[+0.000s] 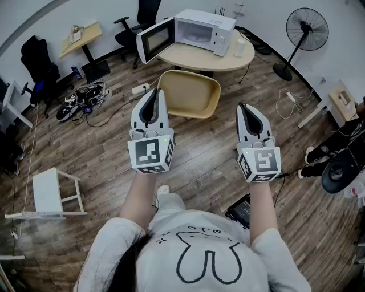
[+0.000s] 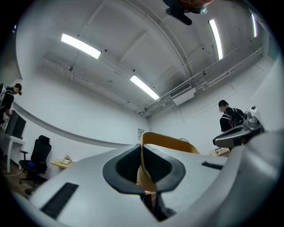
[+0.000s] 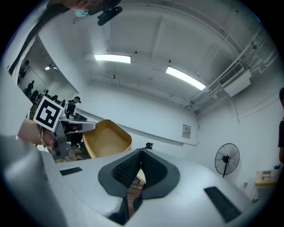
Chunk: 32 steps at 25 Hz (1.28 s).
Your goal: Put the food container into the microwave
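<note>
The food container, a tan shallow tub, hangs above the wooden floor. My left gripper is shut on its near left rim. In the left gripper view the container's wall runs between the closed jaws of that gripper. My right gripper is to the right of the container, apart from it and shut with nothing held; its jaws meet at the tips. The white microwave stands on a round table ahead, with its door swung open to the left. The container also shows in the right gripper view.
A white jug stands right of the microwave. A standing fan is at the far right, office chairs behind the table. A tipped white stool, cables and shoes lie on the floor at left. A seated person is at the right edge.
</note>
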Tool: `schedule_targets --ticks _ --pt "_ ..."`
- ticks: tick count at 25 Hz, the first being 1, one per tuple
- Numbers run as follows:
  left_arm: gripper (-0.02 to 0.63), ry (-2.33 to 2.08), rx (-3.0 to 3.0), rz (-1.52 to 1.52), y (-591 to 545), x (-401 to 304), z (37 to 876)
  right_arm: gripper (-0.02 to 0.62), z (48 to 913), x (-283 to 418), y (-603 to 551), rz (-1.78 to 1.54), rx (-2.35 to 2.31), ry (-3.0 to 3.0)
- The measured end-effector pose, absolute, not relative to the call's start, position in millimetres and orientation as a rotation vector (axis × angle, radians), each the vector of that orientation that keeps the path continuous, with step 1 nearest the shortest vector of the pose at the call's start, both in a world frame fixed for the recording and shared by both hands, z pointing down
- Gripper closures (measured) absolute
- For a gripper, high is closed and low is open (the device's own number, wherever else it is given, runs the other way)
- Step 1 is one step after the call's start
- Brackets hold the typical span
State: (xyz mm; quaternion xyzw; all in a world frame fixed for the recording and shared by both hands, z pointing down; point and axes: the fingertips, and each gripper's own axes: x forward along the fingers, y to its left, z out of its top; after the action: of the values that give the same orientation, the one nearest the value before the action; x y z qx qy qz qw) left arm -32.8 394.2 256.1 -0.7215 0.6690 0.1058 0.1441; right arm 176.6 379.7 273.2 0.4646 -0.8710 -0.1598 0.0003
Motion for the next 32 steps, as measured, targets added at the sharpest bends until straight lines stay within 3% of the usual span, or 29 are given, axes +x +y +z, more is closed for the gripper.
schedule_targets --ticks 18,32 --pt "0.587 1.881 -2.103 0.259 366.9 -7.4 254.1 0.566 276.5 208.9 361.8 -0.478 1.579 -2.746" --pt "0.588 1.900 -2.101 0.292 217.2 -43.5 248.3 0.566 266.0 182.1 211.6 -0.501 1.587 -2.720"
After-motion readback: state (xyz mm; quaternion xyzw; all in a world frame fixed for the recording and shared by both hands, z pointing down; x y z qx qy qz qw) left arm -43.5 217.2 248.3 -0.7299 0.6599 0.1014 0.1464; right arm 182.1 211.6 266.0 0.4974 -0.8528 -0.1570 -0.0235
